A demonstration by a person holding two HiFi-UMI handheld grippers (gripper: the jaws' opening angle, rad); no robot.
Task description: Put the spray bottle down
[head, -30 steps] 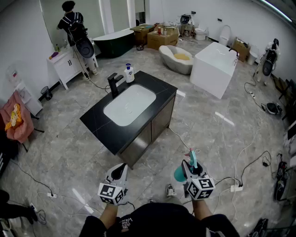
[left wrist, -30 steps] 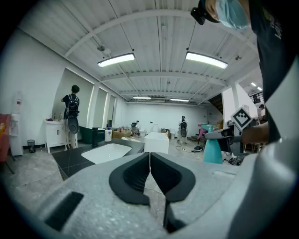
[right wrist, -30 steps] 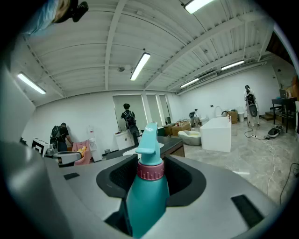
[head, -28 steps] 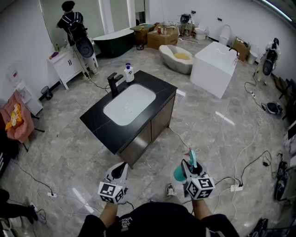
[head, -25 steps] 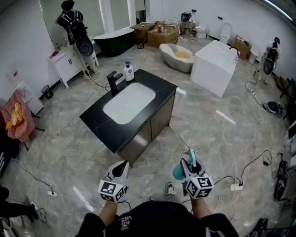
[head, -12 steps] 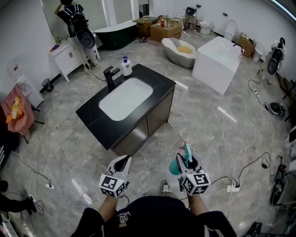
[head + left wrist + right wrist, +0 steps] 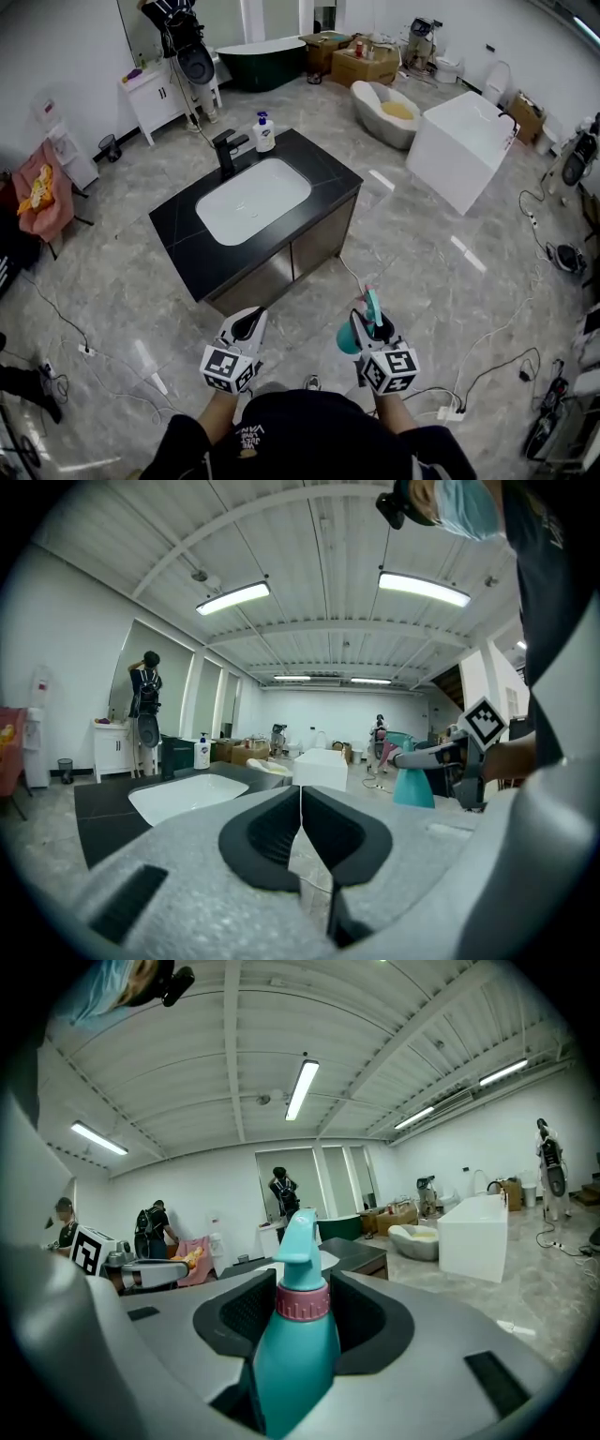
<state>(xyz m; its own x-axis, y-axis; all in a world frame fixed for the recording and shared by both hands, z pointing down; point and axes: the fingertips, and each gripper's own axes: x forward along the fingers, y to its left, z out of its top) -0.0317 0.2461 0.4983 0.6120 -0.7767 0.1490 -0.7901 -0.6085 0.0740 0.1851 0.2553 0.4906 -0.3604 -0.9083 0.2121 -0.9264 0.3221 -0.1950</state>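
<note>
My right hand-held gripper (image 7: 302, 1309) pinches the teal spray bottle (image 7: 292, 1344) upright, over the floor and well apart from the black surface (image 7: 184, 246). My left hand-held gripper (image 7: 301, 810) is pressed together and empty. I judge this the carrying step: next I must reach a resting spot and lower the bottle level. Its base is hidden behind the jaws.

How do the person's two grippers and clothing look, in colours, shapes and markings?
The left gripper and the right gripper have light grey, rounded bodies. Their fingers carry black ribbed pads. Each gripper bears a white cube with black square markers. The person wears a black top.
</note>
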